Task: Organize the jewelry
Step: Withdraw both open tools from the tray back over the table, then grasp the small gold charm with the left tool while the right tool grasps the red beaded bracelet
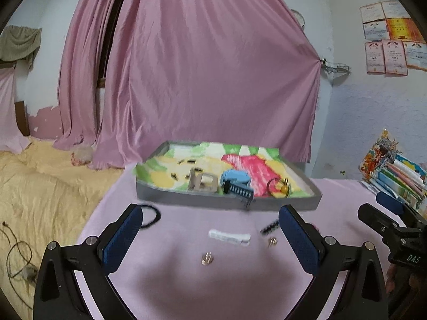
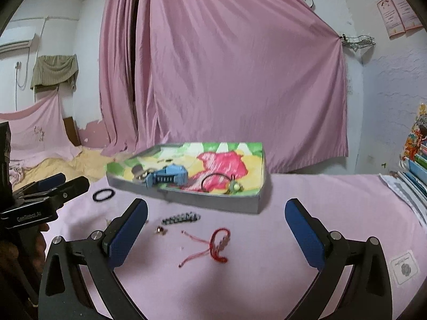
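On the pink cloth in front of the left wrist camera, the left gripper stands wide and holds nothing. Between its blue pads lie a white clip and a small gold earring. A second gold earring and a dark beaded strand lie just to the right of the clip, and a black hair tie sits near the left pad. Farther off stands the shallow grey tray with its bright lining. It already holds a blue comb-like clip, a beige boxy piece, a ring with a yellow charm and a few small dark pins, blurred.

From the right wrist camera, the right gripper is also spread wide and empty. Near it, between the pads, lies a red cord bracelet with loose ends. The beaded strand and one earring are nearer the left pad, the hair tie farther left, close to the tray's near wall.

By my reading the job is partly done: several pieces are in the tray, while about seven are left on the cloth.
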Demonstrator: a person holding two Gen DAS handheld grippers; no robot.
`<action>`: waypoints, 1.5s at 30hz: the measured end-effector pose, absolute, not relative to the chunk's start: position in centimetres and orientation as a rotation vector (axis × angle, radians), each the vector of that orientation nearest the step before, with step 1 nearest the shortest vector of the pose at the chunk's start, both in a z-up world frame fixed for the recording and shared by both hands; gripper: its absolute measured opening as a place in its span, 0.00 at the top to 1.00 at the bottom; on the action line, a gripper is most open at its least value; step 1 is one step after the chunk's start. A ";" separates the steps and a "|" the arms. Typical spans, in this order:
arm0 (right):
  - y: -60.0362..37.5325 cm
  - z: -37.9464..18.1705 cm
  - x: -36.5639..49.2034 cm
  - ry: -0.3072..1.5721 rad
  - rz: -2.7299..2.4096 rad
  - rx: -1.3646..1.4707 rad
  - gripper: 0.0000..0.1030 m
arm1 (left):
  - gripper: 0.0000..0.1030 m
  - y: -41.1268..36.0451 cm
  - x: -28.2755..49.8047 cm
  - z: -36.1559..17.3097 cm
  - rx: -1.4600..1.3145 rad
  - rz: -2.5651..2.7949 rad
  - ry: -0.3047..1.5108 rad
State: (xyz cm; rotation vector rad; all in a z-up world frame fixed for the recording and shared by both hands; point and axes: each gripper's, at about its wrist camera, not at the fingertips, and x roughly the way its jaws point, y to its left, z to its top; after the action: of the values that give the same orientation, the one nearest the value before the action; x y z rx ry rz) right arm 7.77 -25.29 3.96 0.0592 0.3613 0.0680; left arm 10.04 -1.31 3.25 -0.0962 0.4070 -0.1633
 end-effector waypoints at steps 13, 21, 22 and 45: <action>-25.1 1.3 9.0 0.509 0.064 0.047 0.02 | 0.01 -0.9 11.1 -0.2 -0.112 -0.160 0.586; -24.6 0.3 10.5 0.624 0.096 0.040 0.02 | 0.01 -0.4 12.2 -1.3 -0.168 -0.159 0.680; -24.5 0.2 10.7 0.632 0.094 0.037 0.02 | 0.01 -0.5 12.3 -1.4 -0.167 -0.155 0.689; -23.1 -1.4 15.2 0.844 0.119 -0.054 0.05 | 0.28 -1.5 14.7 -1.9 -0.092 -0.158 0.817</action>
State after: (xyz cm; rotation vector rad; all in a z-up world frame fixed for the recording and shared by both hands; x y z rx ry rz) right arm 15.19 -23.14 -1.41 -0.0538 0.8439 0.1193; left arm 14.68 -1.47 -1.92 -0.0921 0.8168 -0.1576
